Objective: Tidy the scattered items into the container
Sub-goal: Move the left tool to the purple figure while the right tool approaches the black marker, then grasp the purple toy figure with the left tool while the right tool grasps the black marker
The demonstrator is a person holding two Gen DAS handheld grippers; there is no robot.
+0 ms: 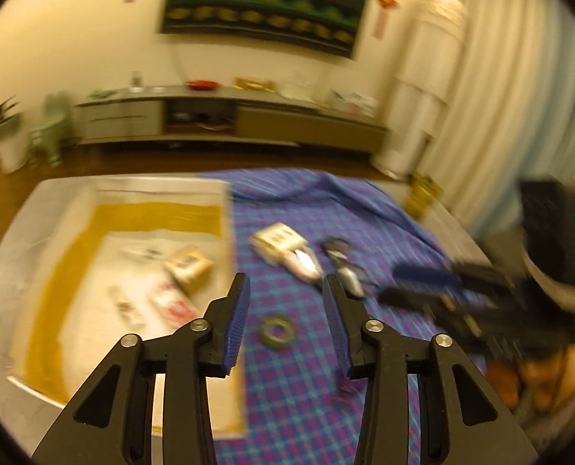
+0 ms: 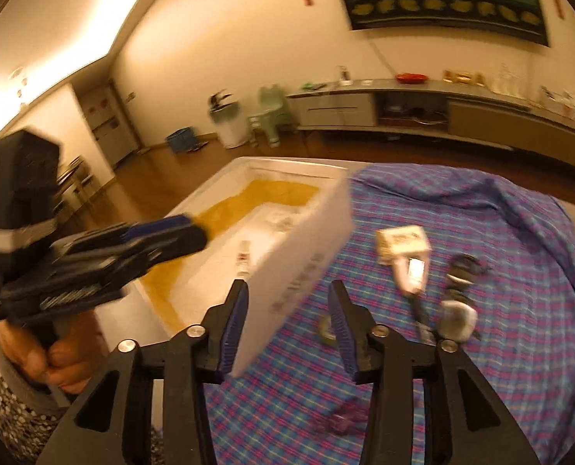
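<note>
A white open box (image 1: 225, 232) with a yellow lining stands on the left of a blue plaid cloth (image 1: 299, 368); it also shows in the right wrist view (image 2: 306, 255). It holds a small cream box (image 1: 188, 265) and white packets. On the cloth lie a tape ring (image 1: 277, 331), a cream box (image 1: 277, 240), a pink-white device (image 1: 304, 265) and a dark-and-grey item (image 1: 345, 267). My left gripper (image 1: 285, 296) is open and empty above the ring. My right gripper (image 2: 287, 306) is open and empty over the box's near corner; it also shows in the left wrist view (image 1: 423, 285).
A small purple item (image 2: 345, 418) lies on the cloth near the front. The left gripper and the hand holding it (image 2: 93, 255) hover over the box's left side. A long TV cabinet (image 1: 229, 116) and a curtain (image 1: 500, 97) stand behind.
</note>
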